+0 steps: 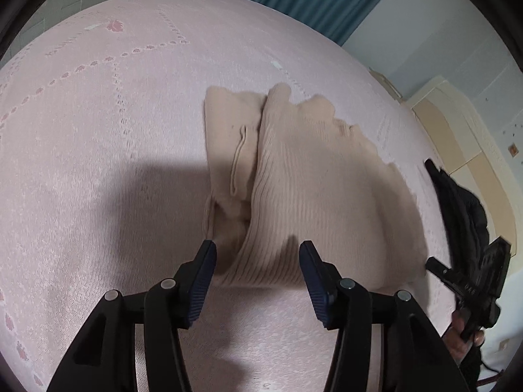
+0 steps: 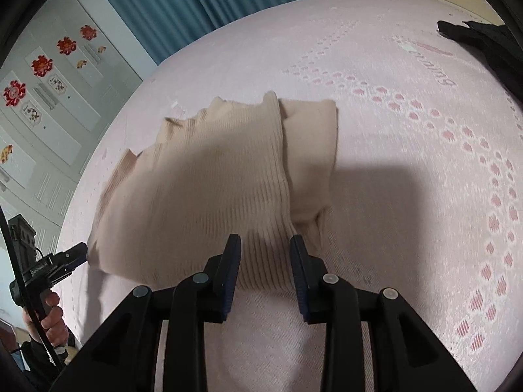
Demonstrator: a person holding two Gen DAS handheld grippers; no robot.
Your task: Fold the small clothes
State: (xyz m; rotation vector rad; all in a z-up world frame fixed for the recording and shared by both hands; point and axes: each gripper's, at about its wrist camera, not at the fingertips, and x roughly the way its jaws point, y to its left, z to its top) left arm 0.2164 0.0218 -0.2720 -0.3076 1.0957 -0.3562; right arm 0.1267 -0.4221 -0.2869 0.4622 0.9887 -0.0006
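Note:
A beige ribbed knit garment lies folded on the pink bedspread, with a smoother flap and a seam loop along its left side. My left gripper is open over its near edge, and the cloth lies in the gap below the blue pads without touching them. In the right wrist view the same garment spreads ahead. My right gripper is open too, its jaws astride the ribbed near hem. Each gripper also shows in the other view: the right gripper at the garment's right, the left gripper at its left.
A black garment lies at the bed's far right corner, and this black garment also shows behind the right gripper. A hand holds the left gripper's handle. A blue curtain and a wardrobe with red flower decals stand behind the bed.

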